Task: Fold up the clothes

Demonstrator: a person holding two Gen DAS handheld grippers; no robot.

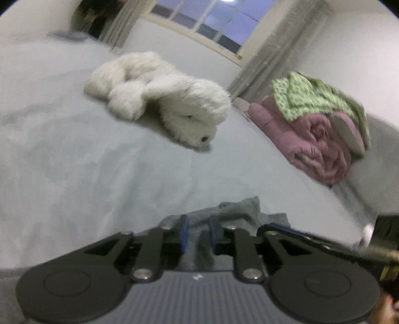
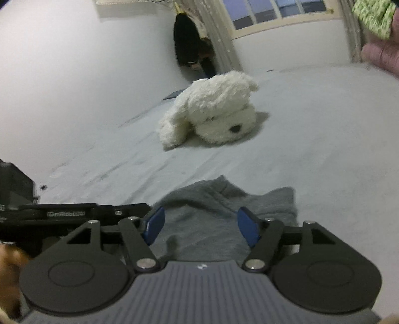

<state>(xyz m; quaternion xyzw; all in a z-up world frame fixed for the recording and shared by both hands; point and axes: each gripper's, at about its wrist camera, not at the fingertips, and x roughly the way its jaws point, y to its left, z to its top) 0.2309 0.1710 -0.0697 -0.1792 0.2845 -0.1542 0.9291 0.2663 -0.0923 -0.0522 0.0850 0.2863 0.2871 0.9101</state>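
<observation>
Where pale bedsheet (image 1: pixel 74 162) spreads, curtained window (image 1: pixel 212 22) behind.

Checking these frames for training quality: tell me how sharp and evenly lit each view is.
Left wrist view: motion blur smears the pink and green pile; fisheye bends the window.
Right wrist view: grey garment soft, plush dog fairly clear; dim, flat light, faint shadows.

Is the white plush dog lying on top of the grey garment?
No, the dog lies farther back on the bed, apart from the garment.
</observation>
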